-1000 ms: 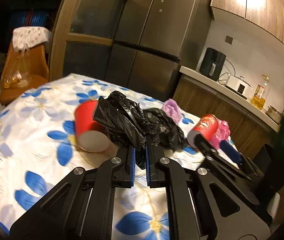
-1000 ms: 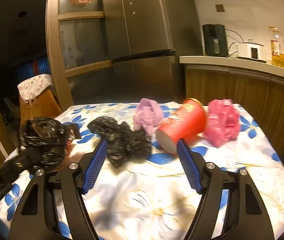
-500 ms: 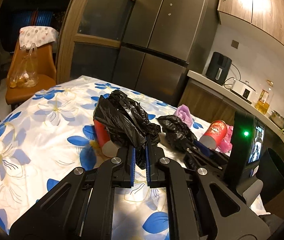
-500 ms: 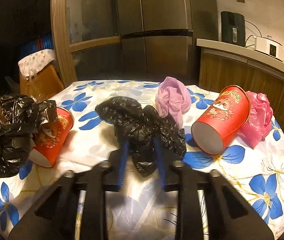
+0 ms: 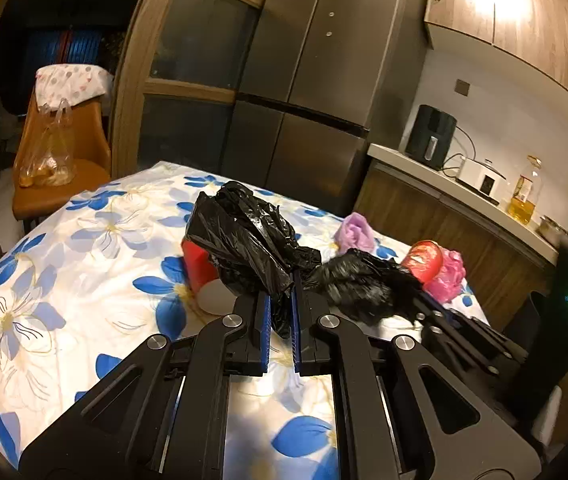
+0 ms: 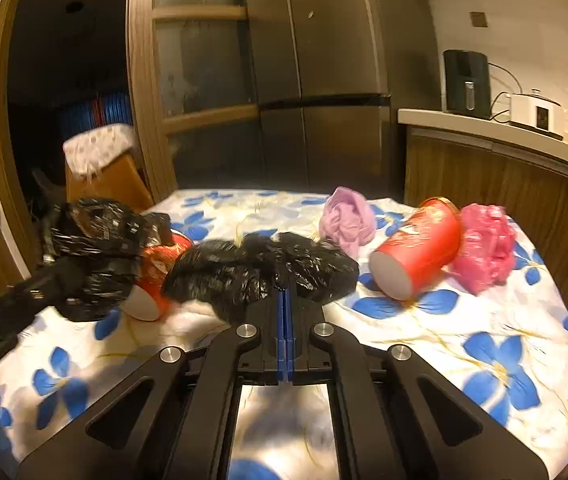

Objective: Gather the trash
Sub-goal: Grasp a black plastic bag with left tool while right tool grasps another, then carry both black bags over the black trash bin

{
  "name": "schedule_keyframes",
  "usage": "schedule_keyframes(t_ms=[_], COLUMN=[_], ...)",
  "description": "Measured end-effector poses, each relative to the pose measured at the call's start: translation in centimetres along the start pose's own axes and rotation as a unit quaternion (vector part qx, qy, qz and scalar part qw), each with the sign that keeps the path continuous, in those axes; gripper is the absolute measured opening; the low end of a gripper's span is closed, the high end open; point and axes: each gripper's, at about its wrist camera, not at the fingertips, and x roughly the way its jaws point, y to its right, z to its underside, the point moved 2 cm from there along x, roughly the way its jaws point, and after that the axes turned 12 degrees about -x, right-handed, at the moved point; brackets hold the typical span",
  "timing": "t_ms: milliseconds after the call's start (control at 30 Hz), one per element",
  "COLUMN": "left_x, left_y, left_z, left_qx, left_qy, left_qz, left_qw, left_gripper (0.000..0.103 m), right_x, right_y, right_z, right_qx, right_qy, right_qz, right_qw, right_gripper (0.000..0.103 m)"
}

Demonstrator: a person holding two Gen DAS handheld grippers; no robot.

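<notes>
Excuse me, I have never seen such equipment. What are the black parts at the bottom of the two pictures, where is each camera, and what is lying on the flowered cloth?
No robot is here. A person holds one hand-held gripper in each hand, and each carries a wide-angle camera that looks forward along its two fingers. The black parts are those fingers.

In the left camera's picture, the left hand-held gripper is shut on a black plastic bag. In the right camera's picture, the right hand-held gripper is shut on a second black bag.

On the table with the blue-flowered cloth lie a red paper cup on its side, a pink bag against it, a crumpled lilac bag, and another red cup partly hidden behind the first black bag.
</notes>
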Motion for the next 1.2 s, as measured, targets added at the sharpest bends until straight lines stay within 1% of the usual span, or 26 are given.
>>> schedule_keyframes(t_ms=[333, 533, 800, 967, 1200], left_x=[-2.9, -4.5, -5.5, -5.2, -4.3], left_y=[3.0, 5.5, 10.0, 12.6, 16.7], left_z=[1.7, 3.2, 5.2, 6.1, 6.6], left_qx=[0.023, 0.041, 0.071, 0.088, 0.107], left_qy=[0.001, -0.003, -0.014, -0.024, -0.031], left_qz=[0.026, 0.048, 0.086, 0.108, 0.144], left_qw=[0.9994, 0.998, 0.9936, 0.99, 0.9834], left_gripper=[0.007, 0.007, 0.007, 0.007, 0.007], right_x=[-7.3, -11.5, -15.2, -16.9, -18.7], right_y=[2.6, 4.6, 8.1, 10.6, 13.6], right_z=[0.8, 1.9, 2.9, 3.3, 3.5], right_qx=[0.029, 0.043, 0.063, 0.078, 0.093], right_qy=[0.035, 0.049, 0.062, 0.069, 0.081], right_qz=[0.032, 0.063, 0.104, 0.133, 0.175], right_qw=[0.998, 0.996, 0.991, 0.986, 0.977], right_gripper=[0.001, 0.001, 0.001, 0.001, 0.001])
